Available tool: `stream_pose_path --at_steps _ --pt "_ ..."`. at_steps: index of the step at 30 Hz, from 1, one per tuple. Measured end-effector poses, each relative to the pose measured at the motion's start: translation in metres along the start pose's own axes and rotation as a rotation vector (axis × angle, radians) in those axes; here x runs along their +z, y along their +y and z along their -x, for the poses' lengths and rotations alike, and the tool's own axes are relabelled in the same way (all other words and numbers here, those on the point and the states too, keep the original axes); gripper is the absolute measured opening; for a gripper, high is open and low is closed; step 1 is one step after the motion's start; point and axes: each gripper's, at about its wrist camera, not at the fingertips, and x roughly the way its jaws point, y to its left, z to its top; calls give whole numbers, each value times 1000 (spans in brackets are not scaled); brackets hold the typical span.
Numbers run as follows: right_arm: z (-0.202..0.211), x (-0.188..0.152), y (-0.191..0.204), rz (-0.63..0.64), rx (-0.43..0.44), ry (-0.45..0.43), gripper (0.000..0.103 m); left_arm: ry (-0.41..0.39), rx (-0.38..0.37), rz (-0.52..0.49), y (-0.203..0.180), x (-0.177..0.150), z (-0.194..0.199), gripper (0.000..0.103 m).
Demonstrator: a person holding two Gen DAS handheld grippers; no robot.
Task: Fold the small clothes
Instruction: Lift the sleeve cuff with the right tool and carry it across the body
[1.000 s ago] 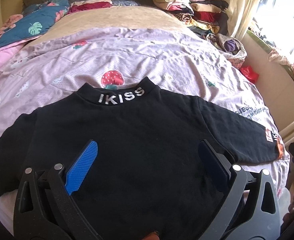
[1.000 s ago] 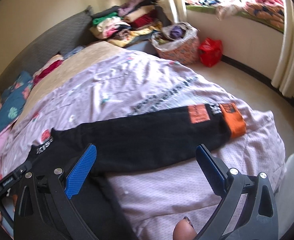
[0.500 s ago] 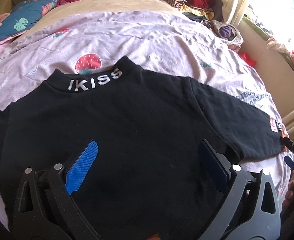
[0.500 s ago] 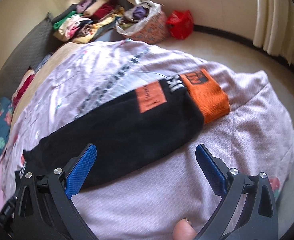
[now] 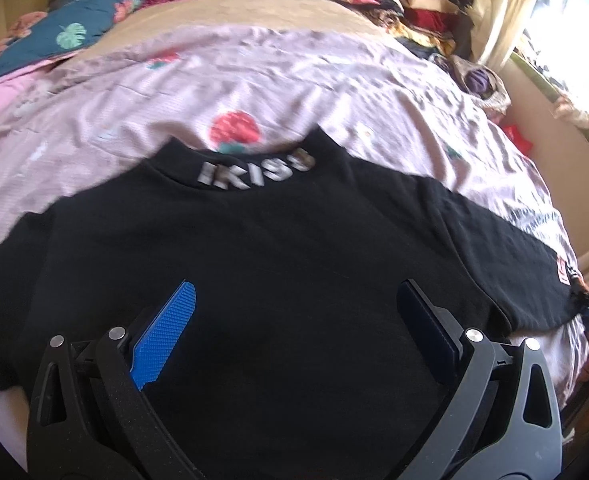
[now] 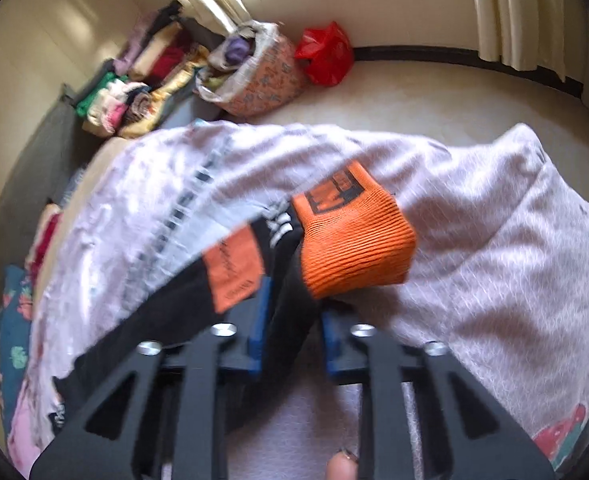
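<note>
1. Flat on the bed, a black sweatshirt lies spread over a pale pink quilt, its collar lettered "IKISS" pointing toward the headboard.
2. Above the sweatshirt's lower body, the left tool hangs with its 2 blue-padded fingers wide apart and nothing between them.
3. At the sleeve end, the right tool has just been closing; its blue pads now pinch the black sleeve just behind the orange ribbed cuff.
4. An orange patch sits on the sleeve beside the cuff, left of the pinched fold.
5. A fingertip shows at the bottom edge of the right wrist view.
6. Beyond the bed, a patterned bag and a red plastic bag stand on the floor, and stacks of folded clothes sit near the headboard.
</note>
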Motion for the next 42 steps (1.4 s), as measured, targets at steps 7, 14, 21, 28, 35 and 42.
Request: stream_pose_path --at_steps 7,14,21,28,35,42 --pt "46 -1 42 101 187 -93 13 -63 15 65 40 8 31 95" --pt "80 -15 92 238 272 -131 13 -96 -70 93 55 7 56 95" --pt "103 -43 143 385 330 -136 13 -102 -148 115 66 1 66 95" --pt "116 -81 200 538 380 -125 13 -117 -145 131 77 0 74 95" --pt "116 -124 244 669 423 -90 13 -99 -156 182 101 -2 73 95" --pt "109 -169 272 740 446 -39 13 -60 -252 258 121 -5 64 95"
